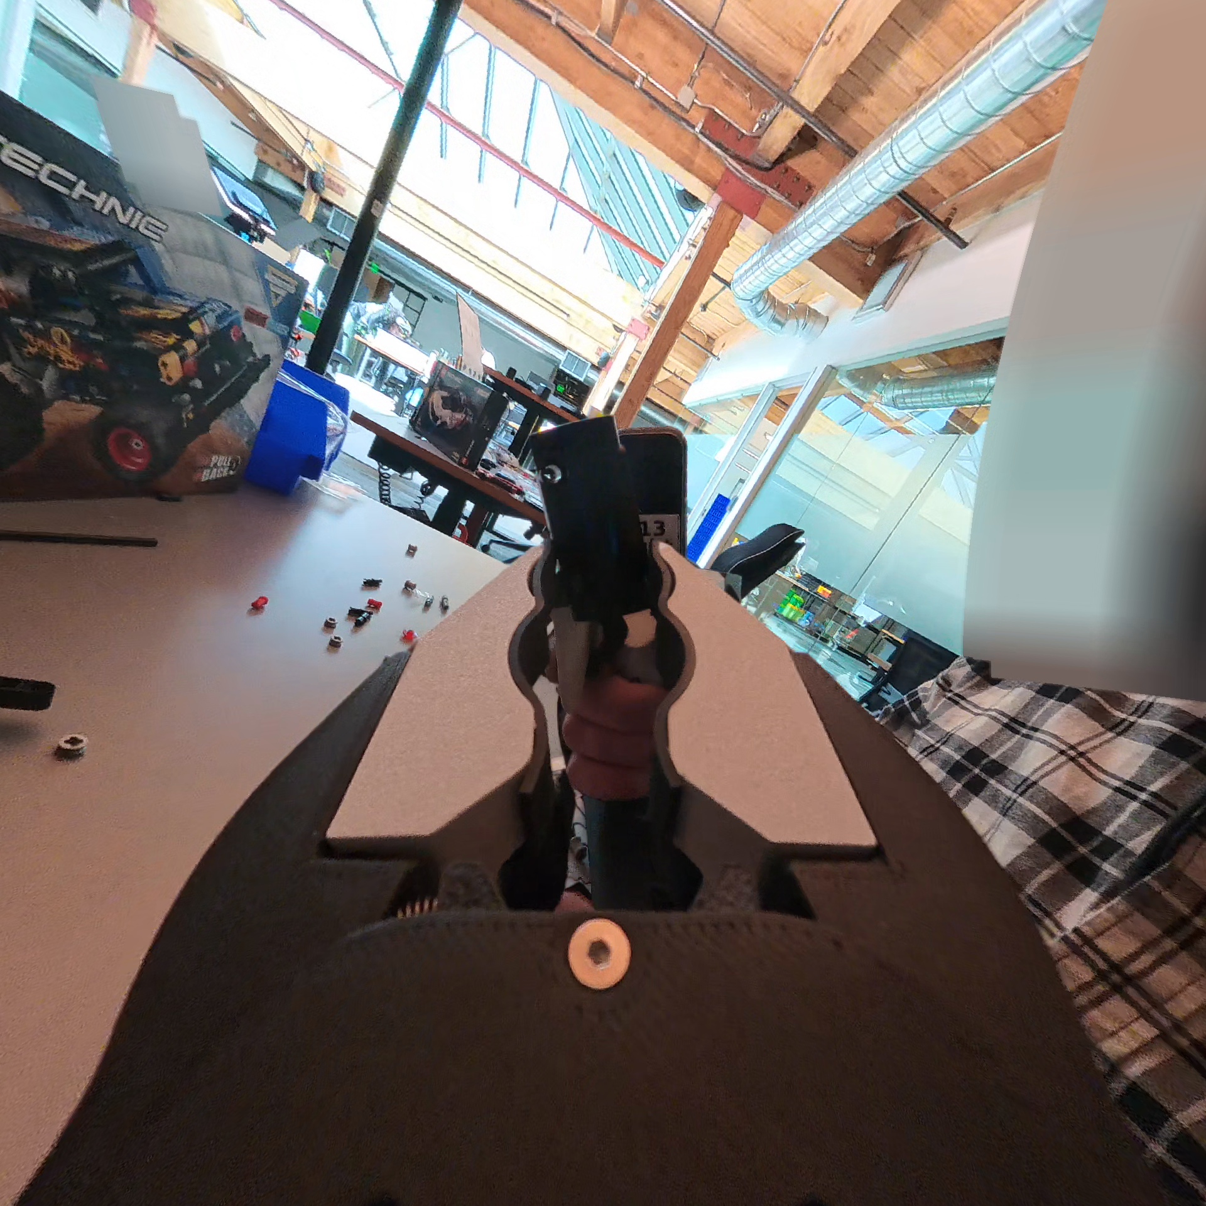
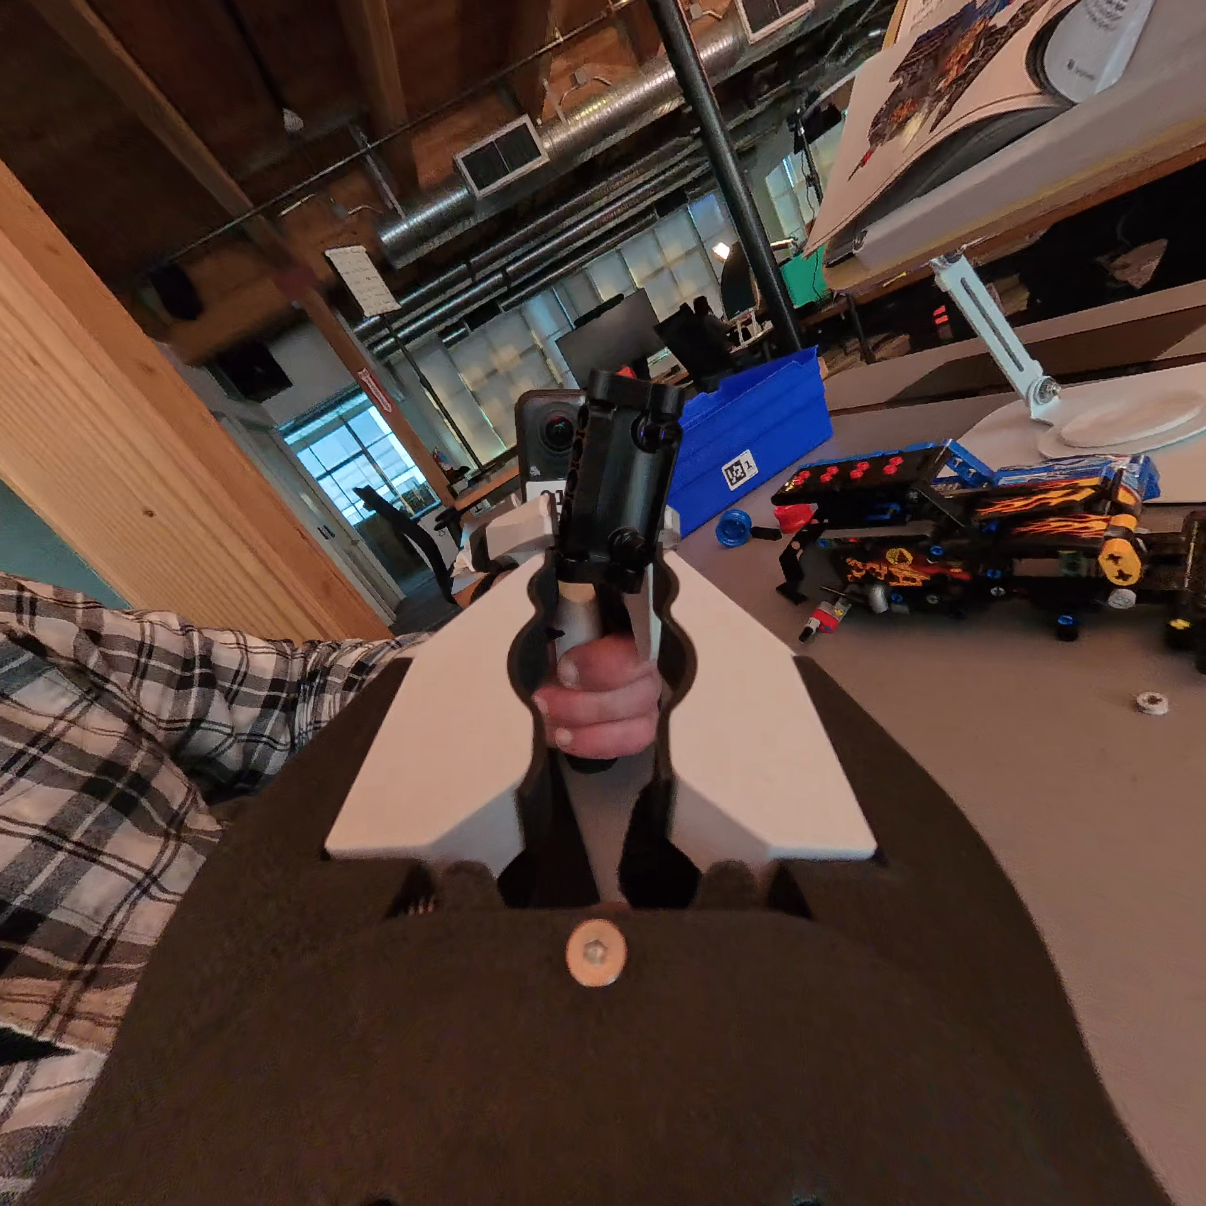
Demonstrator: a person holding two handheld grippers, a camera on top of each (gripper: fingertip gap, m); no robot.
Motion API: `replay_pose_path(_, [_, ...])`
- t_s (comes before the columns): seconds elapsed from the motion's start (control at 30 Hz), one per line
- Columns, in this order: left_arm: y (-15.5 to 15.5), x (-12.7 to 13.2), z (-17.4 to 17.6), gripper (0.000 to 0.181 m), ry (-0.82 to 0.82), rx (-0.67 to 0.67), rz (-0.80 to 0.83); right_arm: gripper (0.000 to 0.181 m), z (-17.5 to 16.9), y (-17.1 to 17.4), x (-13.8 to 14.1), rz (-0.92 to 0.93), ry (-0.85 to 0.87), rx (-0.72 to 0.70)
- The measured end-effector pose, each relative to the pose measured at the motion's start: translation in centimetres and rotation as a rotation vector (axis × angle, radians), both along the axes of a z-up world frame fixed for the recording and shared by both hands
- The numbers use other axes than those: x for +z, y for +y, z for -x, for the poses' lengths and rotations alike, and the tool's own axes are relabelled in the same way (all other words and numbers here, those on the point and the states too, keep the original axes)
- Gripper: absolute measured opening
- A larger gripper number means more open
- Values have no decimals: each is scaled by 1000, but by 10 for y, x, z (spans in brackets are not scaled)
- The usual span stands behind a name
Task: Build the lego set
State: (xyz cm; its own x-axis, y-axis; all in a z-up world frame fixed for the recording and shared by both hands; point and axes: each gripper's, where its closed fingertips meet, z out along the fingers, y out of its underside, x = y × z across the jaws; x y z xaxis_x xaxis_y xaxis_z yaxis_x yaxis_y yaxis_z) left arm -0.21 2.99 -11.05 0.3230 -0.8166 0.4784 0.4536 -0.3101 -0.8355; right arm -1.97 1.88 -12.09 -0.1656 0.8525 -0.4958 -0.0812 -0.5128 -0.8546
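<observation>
Black lego piece, both tools clamped

Writing shows in a few spots, and I leave the words out.

On the far left of the tabletop stands a big toy box. It has large white letters along its top and small white letters low down, near the red wheel in its picture.

A small white sticker with black numbers sits on the dark camera block in the middle.

In the right wrist view:
- a blue bin has a white square sticker with a black code
- a red sign on the wooden post – too small to read
- a white paper sheet higher up – too small to read
</observation>
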Motion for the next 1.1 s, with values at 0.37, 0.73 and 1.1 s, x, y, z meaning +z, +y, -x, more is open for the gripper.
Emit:
replay_pose_path(0.37, [6, -5, 20, 33, 177, 93, -59, 26, -6, 18, -16, -464, -312, -141])
replay_pose_path(0.73, [17, -21, 18, 32, 443, 135, -80, 26, -13, 51, -27, -1302, -654, -432])
replay_pose_path(1.1, [14, -5, 28, 31, 407, 208, -170, 26, 7, 40, -23, -1027, -503, -292])
